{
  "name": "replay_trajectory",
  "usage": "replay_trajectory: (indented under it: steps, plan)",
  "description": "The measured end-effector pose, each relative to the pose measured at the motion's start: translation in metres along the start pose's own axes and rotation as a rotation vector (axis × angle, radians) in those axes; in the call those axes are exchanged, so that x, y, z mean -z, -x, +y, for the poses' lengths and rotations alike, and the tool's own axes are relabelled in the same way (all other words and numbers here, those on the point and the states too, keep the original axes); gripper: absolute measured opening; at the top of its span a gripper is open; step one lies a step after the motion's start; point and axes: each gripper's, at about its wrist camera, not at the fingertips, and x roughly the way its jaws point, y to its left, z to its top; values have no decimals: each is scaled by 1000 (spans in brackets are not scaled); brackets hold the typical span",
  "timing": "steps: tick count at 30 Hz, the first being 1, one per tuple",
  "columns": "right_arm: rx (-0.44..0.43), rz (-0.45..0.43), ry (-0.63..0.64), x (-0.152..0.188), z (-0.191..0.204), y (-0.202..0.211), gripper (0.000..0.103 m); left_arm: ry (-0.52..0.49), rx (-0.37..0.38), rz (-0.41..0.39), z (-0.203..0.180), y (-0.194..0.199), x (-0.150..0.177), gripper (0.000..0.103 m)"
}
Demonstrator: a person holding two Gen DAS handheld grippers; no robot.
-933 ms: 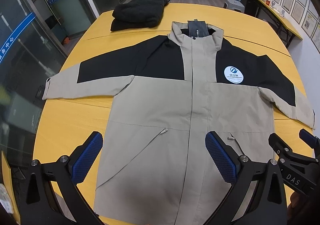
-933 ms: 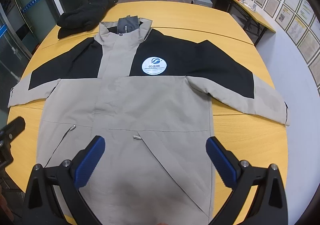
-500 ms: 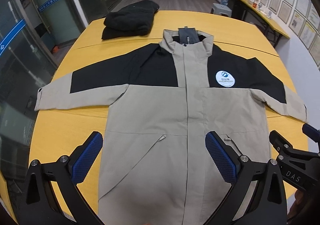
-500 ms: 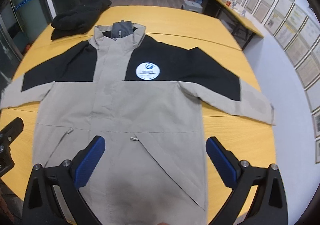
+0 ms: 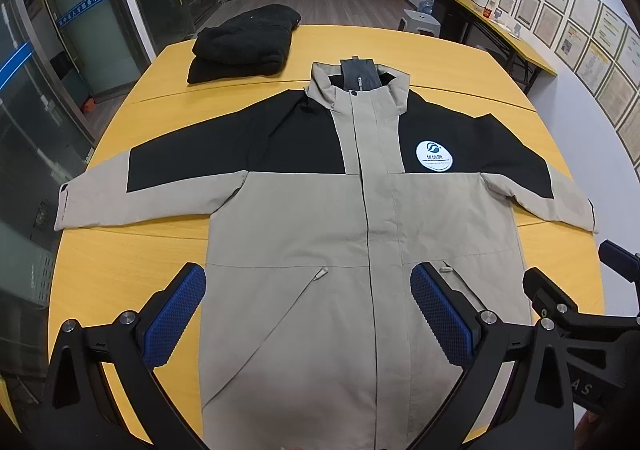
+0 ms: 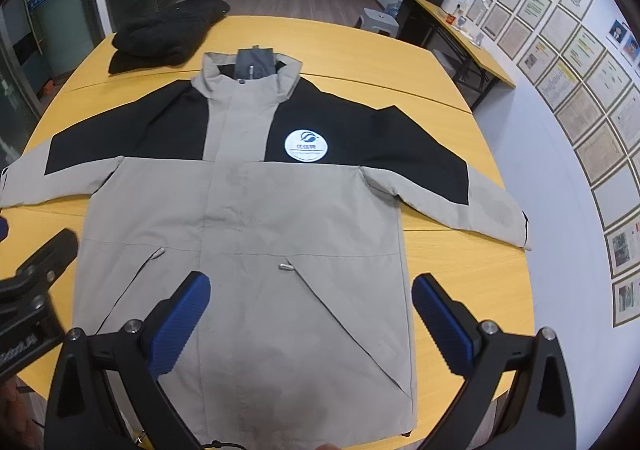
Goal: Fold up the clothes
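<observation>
Here, a beige-and-black jacket [image 5: 360, 234] with a round white chest badge is lying flat, front up, sleeves spread, on the yellow wooden table [image 5: 120, 262]. Both the left gripper [image 5: 308, 314] and right gripper [image 6: 310, 324] are hovering spread wide, ribbed blue pads [image 5: 440, 318] holding nothing.

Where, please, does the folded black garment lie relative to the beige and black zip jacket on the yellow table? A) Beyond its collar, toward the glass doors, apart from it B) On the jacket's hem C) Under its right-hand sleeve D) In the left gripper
A: the folded black garment rests on the yellow table past the collar of the beige and black zip jacket, with bare tabletop between them.
</observation>
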Motion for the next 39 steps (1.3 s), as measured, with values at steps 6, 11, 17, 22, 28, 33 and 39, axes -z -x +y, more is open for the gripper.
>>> replay_trajectory:
  steps: [6, 11, 17, 22, 28, 33, 39]
  plan:
    - [-5, -5, 8, 4, 6, 5, 103, -3, -3, 4, 5, 4, 6, 103]
    - [-9, -10, 15, 7, 11, 9, 103, -5, -8, 5, 4, 5, 7, 103]
    - [6, -12, 18, 4, 7, 11, 103, 11, 5, 12, 3, 6, 8, 103]
    - [11, -13, 16, 4, 1, 14, 103, 6, 11, 15, -3, 6, 8, 103]
    - [1, 2, 16, 5, -8, 7, 103, 19, 4, 19, -7, 3, 6, 103]
    - [-10, 14, 20, 3, -15, -2, 103, 22, -16, 30, -12, -3, 5, 103]
    - [-32, 19, 24, -5, -22, -15, 103, 30, -65, 26, -16, -8, 3, 103]
